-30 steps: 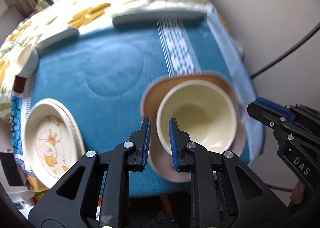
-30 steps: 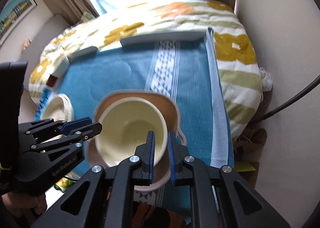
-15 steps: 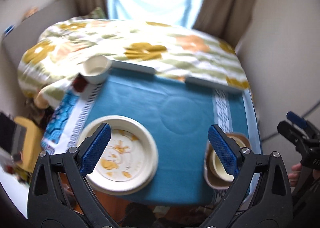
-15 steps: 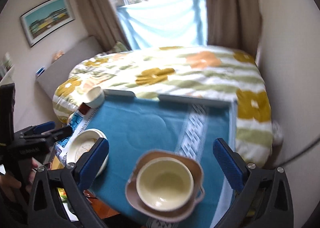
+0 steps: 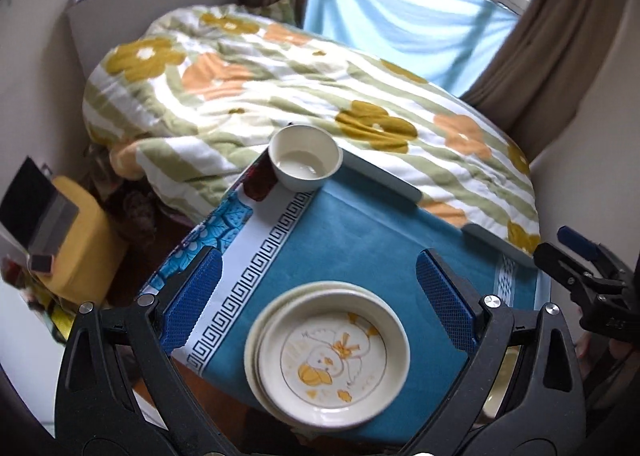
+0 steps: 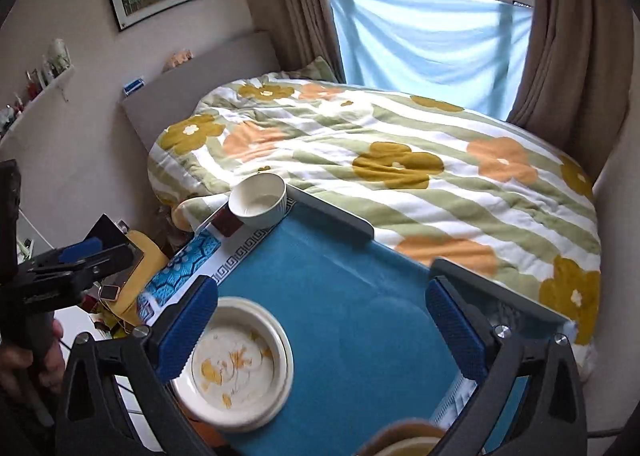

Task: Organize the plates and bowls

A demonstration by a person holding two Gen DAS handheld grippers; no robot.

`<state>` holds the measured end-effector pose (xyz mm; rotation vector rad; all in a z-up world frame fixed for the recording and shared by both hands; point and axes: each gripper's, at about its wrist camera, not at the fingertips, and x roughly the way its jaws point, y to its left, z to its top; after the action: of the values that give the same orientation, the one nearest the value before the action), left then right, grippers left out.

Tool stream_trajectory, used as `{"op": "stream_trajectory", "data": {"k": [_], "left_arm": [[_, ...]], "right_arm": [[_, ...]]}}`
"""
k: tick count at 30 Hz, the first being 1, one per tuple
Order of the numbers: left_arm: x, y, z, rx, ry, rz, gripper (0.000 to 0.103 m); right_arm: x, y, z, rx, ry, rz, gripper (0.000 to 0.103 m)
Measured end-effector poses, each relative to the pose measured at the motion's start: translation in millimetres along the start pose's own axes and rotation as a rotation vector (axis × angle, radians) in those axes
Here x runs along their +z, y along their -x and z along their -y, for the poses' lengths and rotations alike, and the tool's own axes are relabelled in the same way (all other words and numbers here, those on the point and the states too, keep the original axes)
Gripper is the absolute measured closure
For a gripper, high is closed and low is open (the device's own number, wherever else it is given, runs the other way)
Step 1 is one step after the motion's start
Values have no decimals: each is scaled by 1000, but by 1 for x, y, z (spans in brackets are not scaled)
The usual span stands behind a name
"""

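Note:
A stack of cream plates with a duck picture [image 5: 329,354] sits at the near left of the blue table mat [image 5: 352,240]; it also shows in the right wrist view [image 6: 236,364]. A white bowl [image 5: 305,156] stands at the mat's far left corner, also in the right wrist view [image 6: 258,199]. A cream bowl on a brown plate [image 6: 404,440] peeks in at the near right edge. My left gripper [image 5: 320,308] is open and empty above the duck plates. My right gripper [image 6: 320,330] is open and empty above the mat.
A bed with a flowered quilt [image 5: 280,95] lies right behind the table. A yellow stool [image 5: 80,240] with a dark tablet stands at the left. Curtains and a window [image 6: 432,15] are at the back, a wall at the right.
Both grippers opened, letting go of the cream bowl and brown plate, then rose and pulled back. The left one swung left over the duck plates.

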<state>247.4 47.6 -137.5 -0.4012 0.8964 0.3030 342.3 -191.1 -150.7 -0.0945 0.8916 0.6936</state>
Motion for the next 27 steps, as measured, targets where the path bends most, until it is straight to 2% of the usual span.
{"op": "stream_trajectory", "data": {"k": [4, 5, 6, 8, 10, 11, 14, 16, 19, 21, 23, 25, 26, 27], "left_arm": [[35, -52, -26, -41, 50, -51, 6], [42, -66, -31, -47, 59, -65, 7], [48, -81, -36, -51, 71, -84, 14], [60, -114, -46, -64, 109, -129, 25], [71, -151, -57, -97, 148, -181, 33], [76, -165, -61, -104, 157, -200, 41], [87, -209, -66, -102, 154, -252, 48], [92, -233, -70, -104, 153, -279, 51], [98, -261, -76, -105, 158, -305, 54], [100, -274, -80, -108, 164, -319, 65], [101, -284, -84, -115, 165, -333, 70], [100, -292, -85, -116, 159, -344, 74], [99, -294, -85, -116, 153, -345, 80], [98, -296, -86, -116, 148, -344, 81]], "right_arm": [[32, -69, -1, 45, -76, -96, 1], [38, -83, -1, 44, -83, -111, 1], [44, -97, -3, 44, -83, -128, 4], [56, -131, -7, 47, -86, -173, 10], [66, -165, -9, 65, -103, -215, 27], [70, -181, -10, 72, -115, -236, 28], [79, -226, -12, 97, -147, -288, 32], [82, -255, -16, 115, -159, -324, 45], [83, -288, -19, 124, -167, -364, 51], [80, -300, -21, 132, -168, -381, 59], [78, -309, -21, 144, -178, -390, 67], [78, -315, -21, 144, -186, -390, 69], [77, -317, -20, 146, -190, -389, 70], [77, -318, -20, 148, -192, -389, 74]]}}
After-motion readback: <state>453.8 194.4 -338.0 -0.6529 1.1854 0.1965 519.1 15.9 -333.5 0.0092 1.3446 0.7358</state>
